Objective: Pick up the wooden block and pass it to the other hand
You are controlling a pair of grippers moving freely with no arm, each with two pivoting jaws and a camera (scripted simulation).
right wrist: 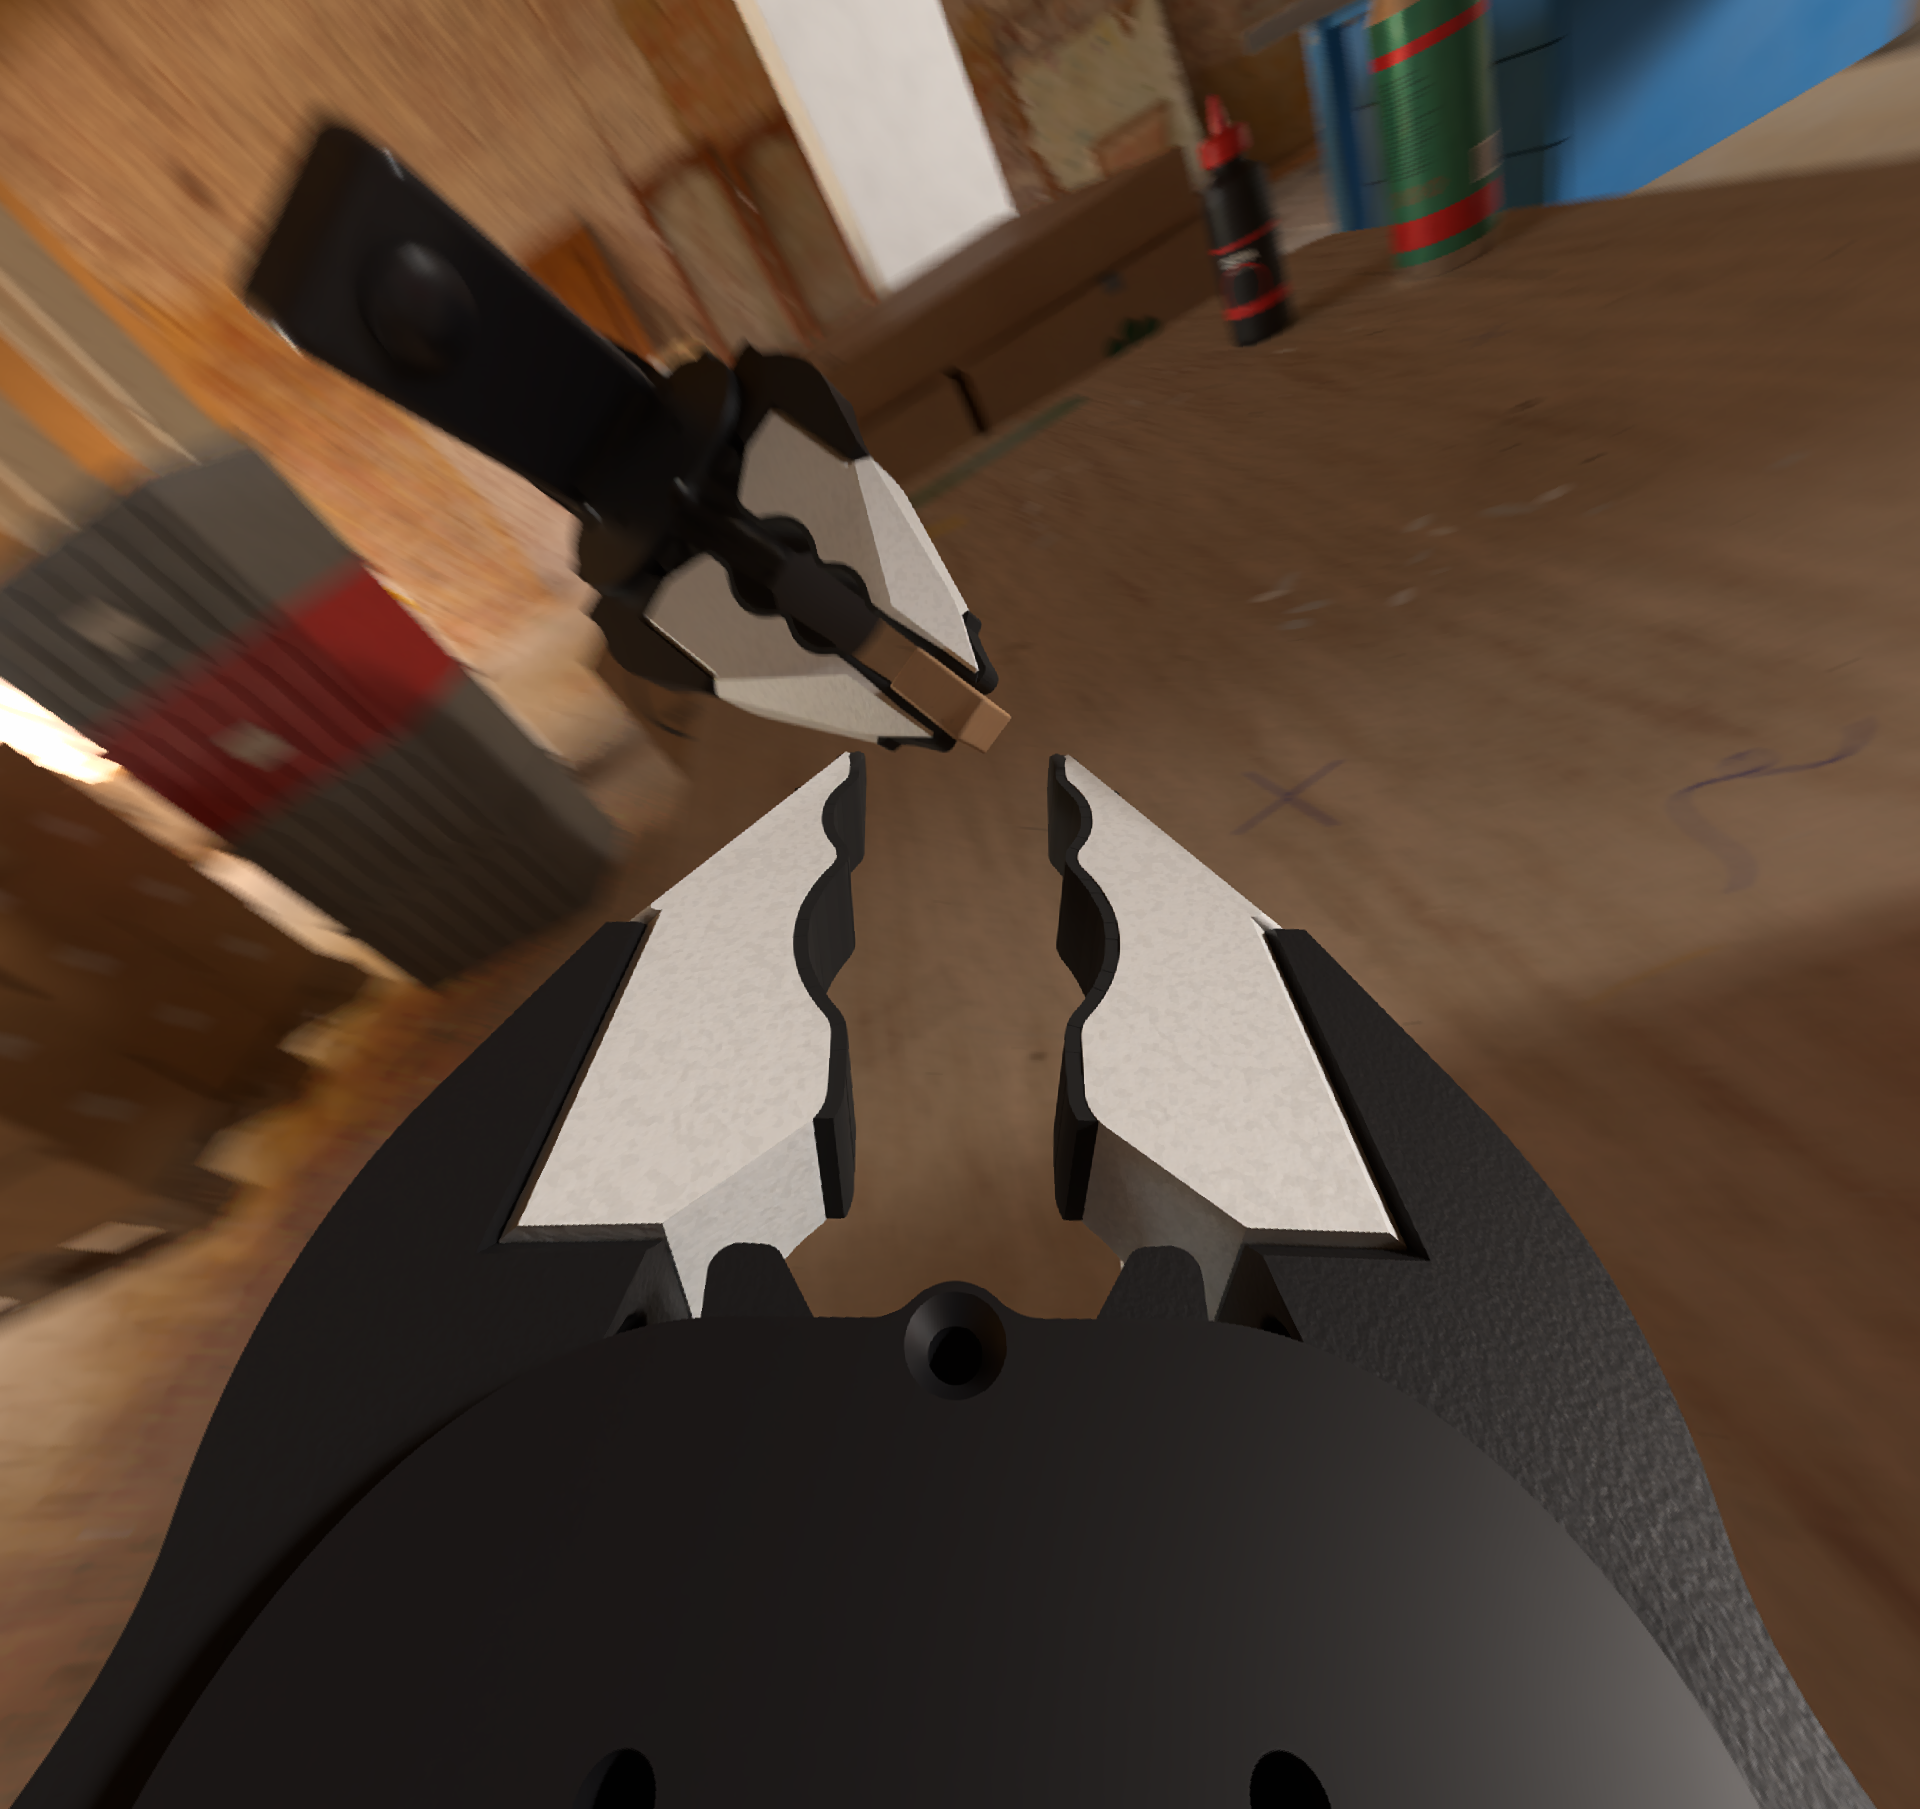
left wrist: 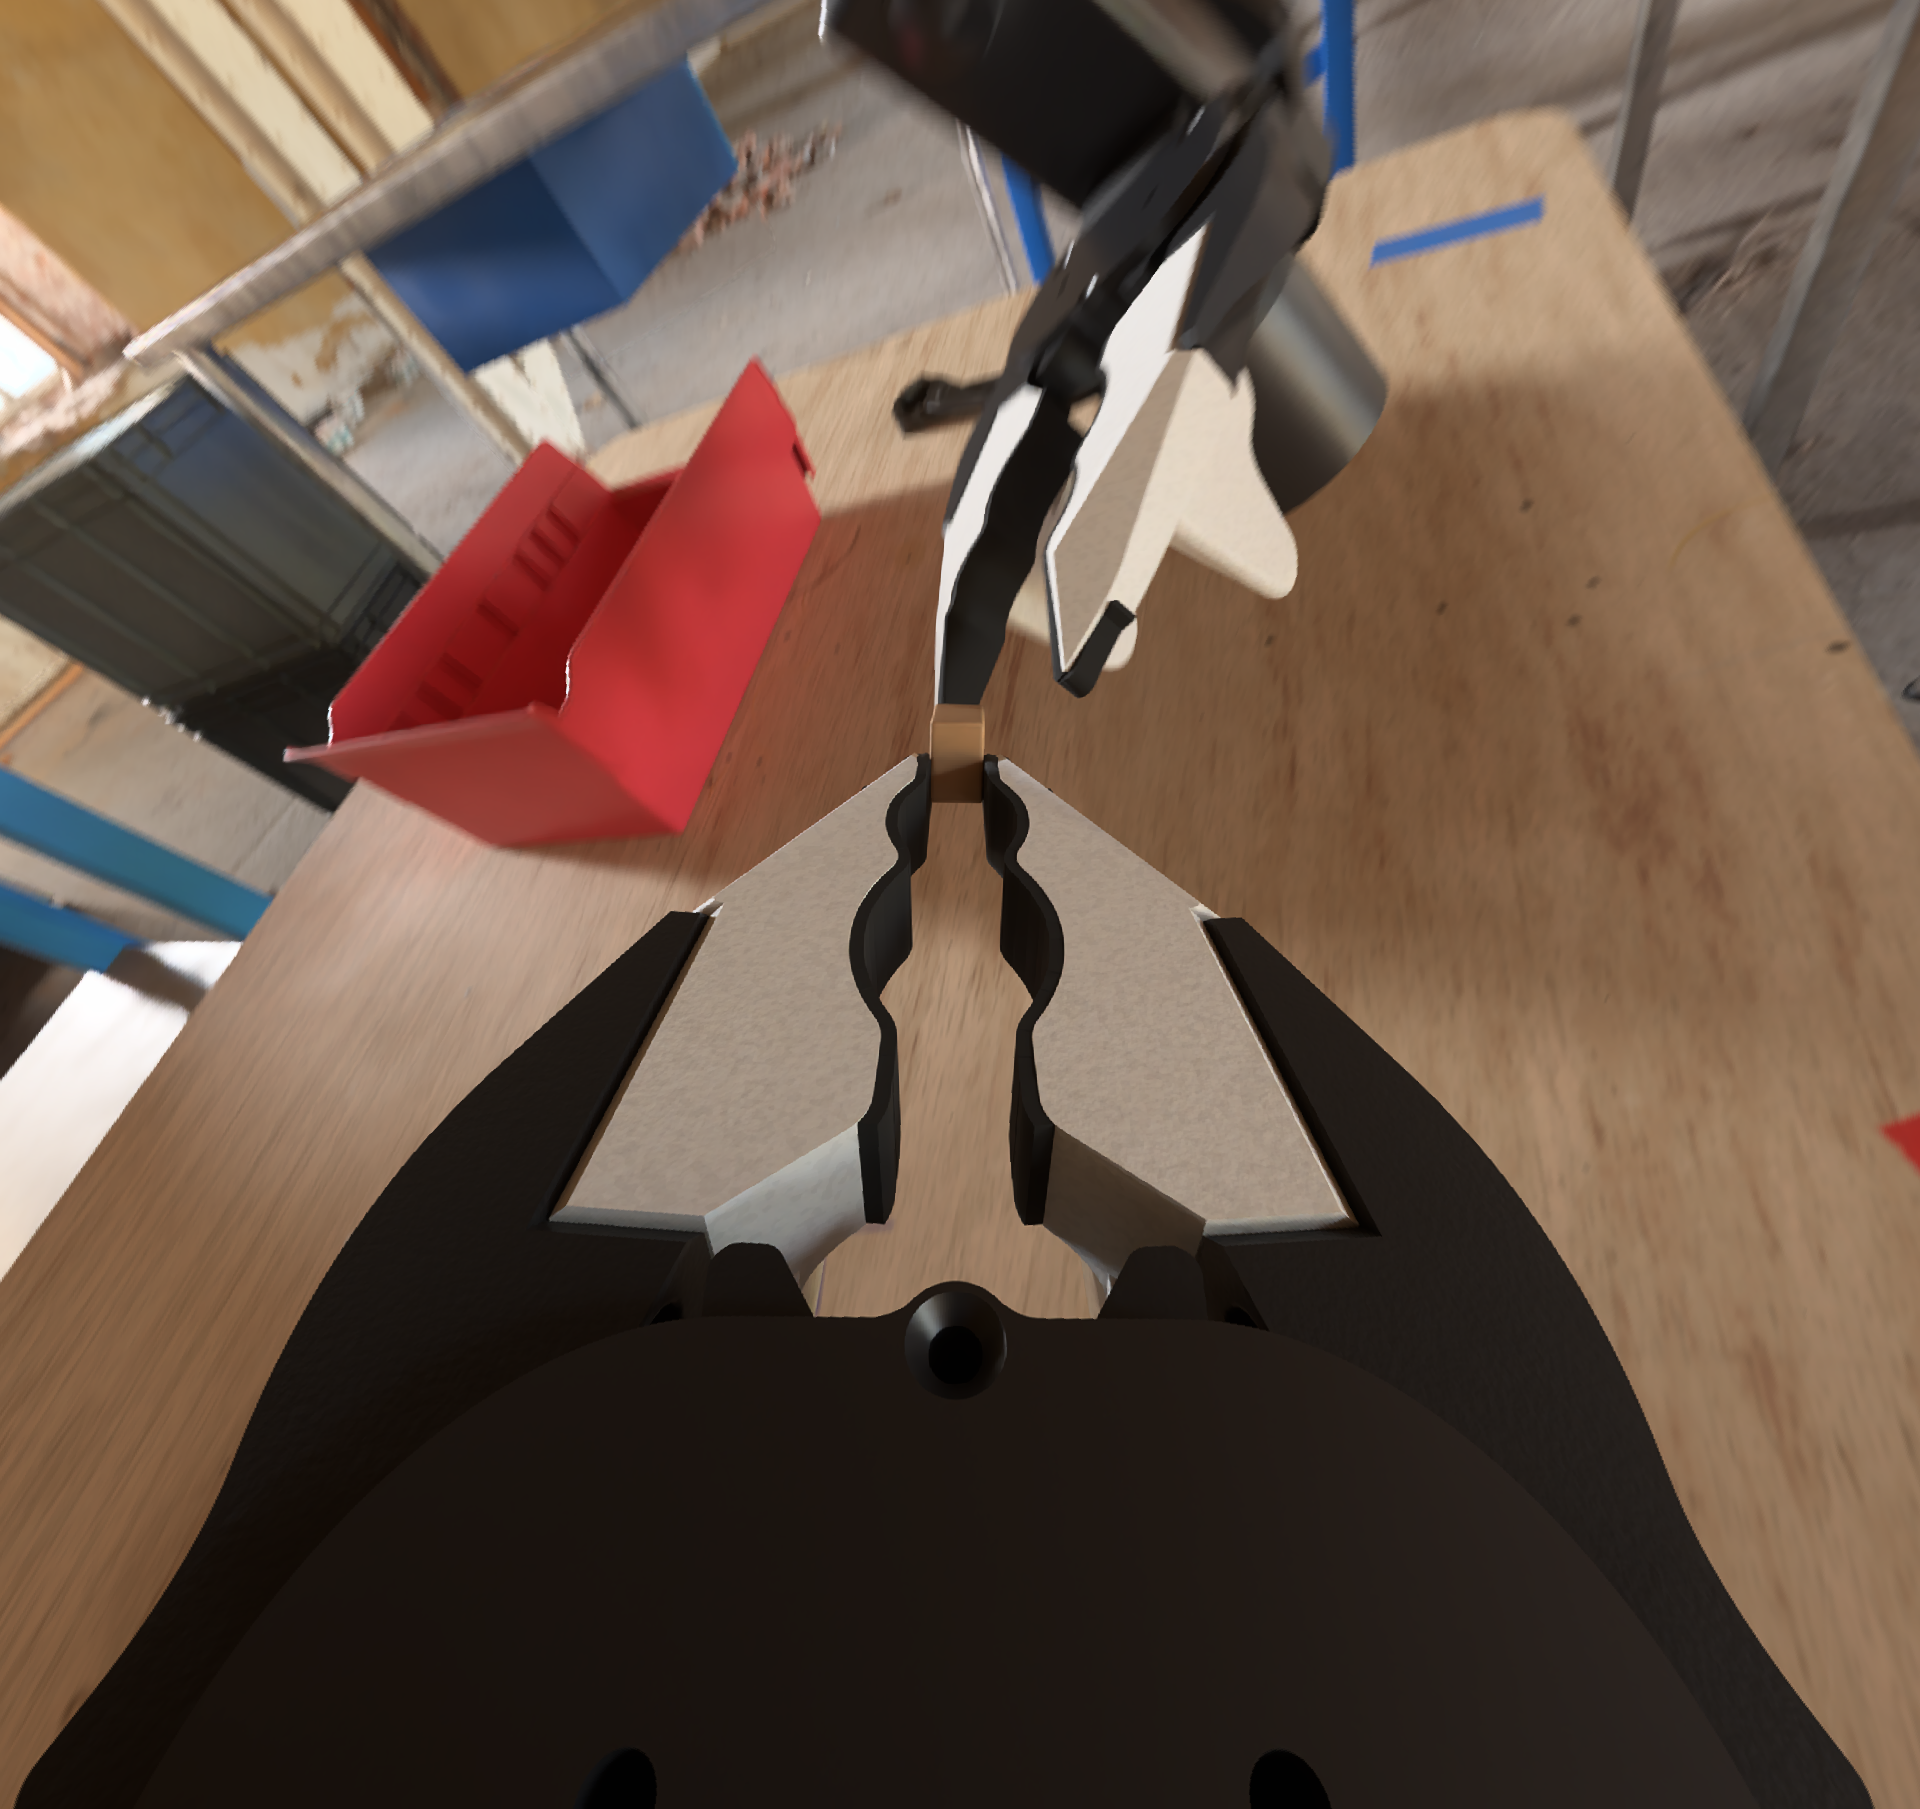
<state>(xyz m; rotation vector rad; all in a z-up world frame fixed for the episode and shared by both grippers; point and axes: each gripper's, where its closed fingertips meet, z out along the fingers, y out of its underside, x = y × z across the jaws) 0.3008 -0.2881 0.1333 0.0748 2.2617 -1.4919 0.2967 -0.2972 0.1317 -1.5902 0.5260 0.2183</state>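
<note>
Left tool [left wrist: 957, 770] tight around wooden block [left wrist: 957, 764]

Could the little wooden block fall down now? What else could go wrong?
Yes, it might. The left gripper pinches the small tan wooden block only at its very fingertips, so a bump from the open right gripper could knock it loose onto the wooden table. The block also sits slightly left of the right gripper's gap, so its fingers might close on the left gripper's fingertips instead.

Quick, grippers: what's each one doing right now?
Left gripper: closed on the wooden block at its fingertips, off the table.
Right gripper: open, empty, fingertips near the block but not around it.
</note>
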